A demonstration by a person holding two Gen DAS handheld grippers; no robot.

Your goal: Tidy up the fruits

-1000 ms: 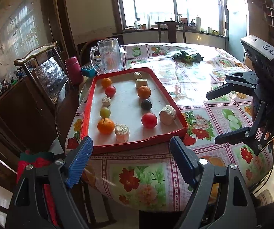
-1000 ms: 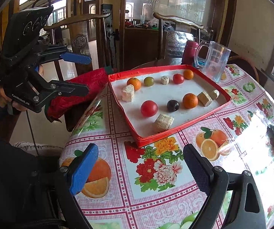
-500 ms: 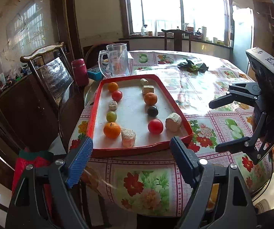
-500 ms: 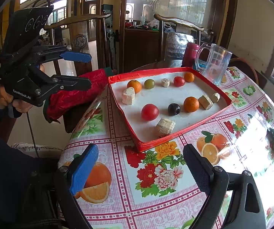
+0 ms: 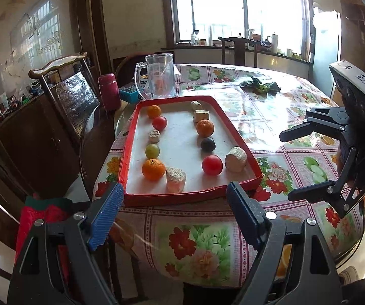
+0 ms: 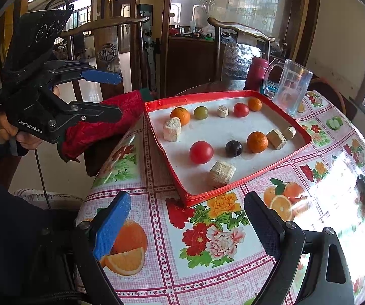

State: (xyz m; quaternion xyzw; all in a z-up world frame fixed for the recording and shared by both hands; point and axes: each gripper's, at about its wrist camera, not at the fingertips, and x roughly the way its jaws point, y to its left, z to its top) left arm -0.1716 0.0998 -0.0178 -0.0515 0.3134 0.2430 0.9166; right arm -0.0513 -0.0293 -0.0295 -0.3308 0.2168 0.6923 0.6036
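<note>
A red-rimmed tray (image 5: 129, 142) (image 6: 297, 152) on the table holds two rows of items. One row has an orange (image 5: 153, 169), a green fruit (image 5: 152, 150), a red fruit (image 5: 159, 123) and a small orange (image 5: 154, 111). The other has a red fruit (image 5: 212, 164), a dark plum (image 5: 208, 144) and an orange (image 5: 204, 127). Beige cake blocks (image 5: 176, 179) lie among them. My left gripper (image 5: 175, 216) is open and empty, in front of the tray's near edge. My right gripper (image 6: 187, 223) is open and empty over the tablecloth.
A clear plastic mug (image 5: 158, 76) and a maroon flask (image 5: 109, 92) stand behind the tray. Dark leaves (image 5: 260, 86) lie on the far tablecloth. Wooden chairs (image 5: 63, 89) stand by the table's left side. A red cloth (image 6: 106, 124) lies on a seat.
The left gripper has drawn back and lifted a little, so the tray sits higher in its view. The right gripper has hardly moved. Both stay open.
</note>
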